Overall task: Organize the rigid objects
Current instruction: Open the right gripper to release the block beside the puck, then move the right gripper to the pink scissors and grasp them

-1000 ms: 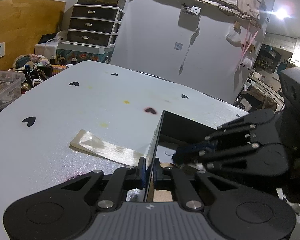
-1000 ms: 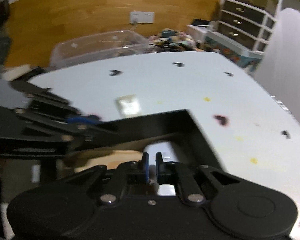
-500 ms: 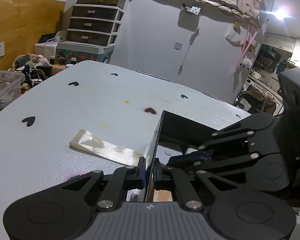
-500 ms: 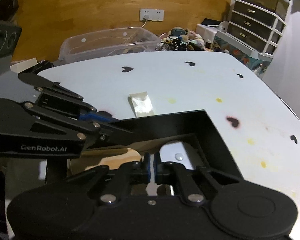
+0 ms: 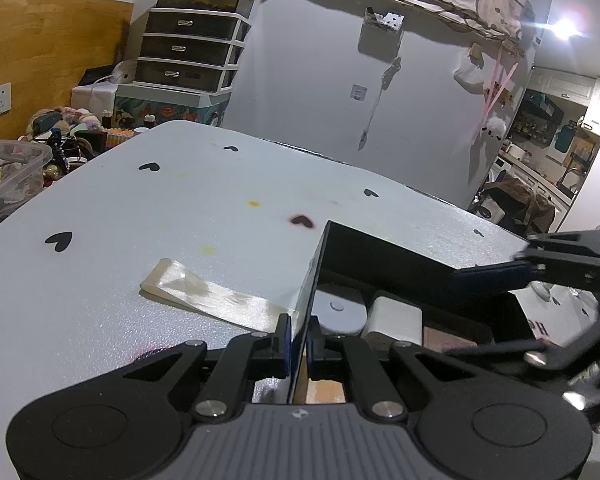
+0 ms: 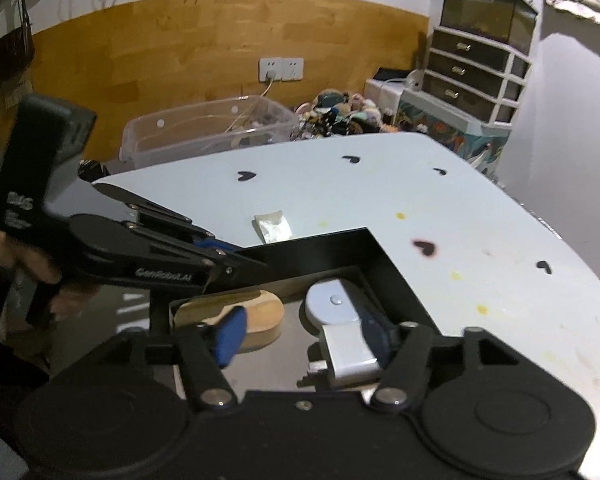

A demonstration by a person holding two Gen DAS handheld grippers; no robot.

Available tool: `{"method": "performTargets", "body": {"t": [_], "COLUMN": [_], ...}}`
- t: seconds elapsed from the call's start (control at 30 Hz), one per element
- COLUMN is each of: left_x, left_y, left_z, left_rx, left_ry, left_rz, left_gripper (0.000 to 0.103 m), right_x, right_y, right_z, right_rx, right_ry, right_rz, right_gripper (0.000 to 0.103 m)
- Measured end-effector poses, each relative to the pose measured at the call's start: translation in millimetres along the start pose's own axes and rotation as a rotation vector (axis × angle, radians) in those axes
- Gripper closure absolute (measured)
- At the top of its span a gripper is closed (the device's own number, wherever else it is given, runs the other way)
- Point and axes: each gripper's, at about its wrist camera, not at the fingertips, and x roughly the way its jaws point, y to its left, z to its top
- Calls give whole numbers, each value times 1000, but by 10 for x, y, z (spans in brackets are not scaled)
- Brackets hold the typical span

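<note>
A black open box [image 5: 384, 256] [image 6: 384, 264] sits on the white table. My left gripper [image 5: 298, 338] is shut on the box's left wall; it also shows in the right wrist view [image 6: 220, 256], clamped on that wall. Inside the box lie a silver metal tool with a round head [image 6: 336, 320] [image 5: 340, 312] and a wooden piece [image 6: 256, 316]. My right gripper [image 6: 300, 332] is open and empty, raised just above the box's contents; its blue-padded fingers [image 5: 496, 278] show at the right of the left wrist view.
A glossy strip of tape [image 5: 208, 300] [image 6: 274, 226] lies on the white table [image 5: 140, 208] beside the box. A clear plastic bin [image 6: 204, 132] stands past the table's far edge. A drawer unit [image 6: 480, 64] stands at the wall.
My right gripper has opened and drawn back from the box, leaving the silver tool lying inside. My left gripper has kept its hold on the box wall.
</note>
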Motion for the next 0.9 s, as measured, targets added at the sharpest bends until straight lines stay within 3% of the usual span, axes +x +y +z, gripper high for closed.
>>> {"method": "performTargets", "body": {"t": [0.17, 0.27, 0.3, 0.53, 0.9], "left_x": [-2, -5, -6, -16, -43], "left_y": [-4, -11, -15, -58, -161], "left_z": [-3, -4, -4, -10, -33], "left_rx": [-7, -9, -10, -11, 19], "left_ry": [0, 0, 0, -3, -14], "left_rz": [9, 16, 19, 42, 89], "left_gripper": [96, 96, 96, 96, 95], "right_x": [-197, -327, -365, -619, -953], "right_y": [29, 49, 58, 37, -224], "right_z": [-88, -166, -201, -461, -1032], "right_rx": [33, 59, 66, 142, 349], "right_ry": [-25, -59, -74, -149, -153], "right_rz": [-29, -63, -79, -160, -343], "right_gripper": [24, 9, 0, 0, 0]}}
